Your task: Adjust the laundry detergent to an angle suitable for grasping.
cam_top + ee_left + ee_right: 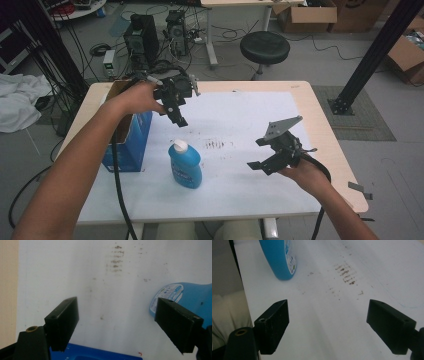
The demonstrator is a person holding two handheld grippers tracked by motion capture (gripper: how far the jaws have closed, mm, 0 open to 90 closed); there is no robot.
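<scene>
Blue plastic stands out nearest the person: a blue bottle with a white cap lies on the white sheet that covers the worktop, near the front edge and a little left of the middle, its cap pointing to the far side. In the right gripper view its rounded base shows at the upper left, label facing the camera.

To the right of the bottle and well apart from it, the right gripper is held just above the sheet, its fingers spread wide with only bare sheet between them.

Between bottle and right gripper, slightly farther off, a patch of brown smudges marks the sheet.

Left of the bottle, just beside it, an open blue cardboard box sits at the left edge of the worktop.

Farther back, the left gripper hangs above the box's far right corner, tilted down toward the bottle. Its fingers are wide apart and hold nothing; in the left gripper view the bottle lies behind the right-hand finger, not between the two.
</scene>
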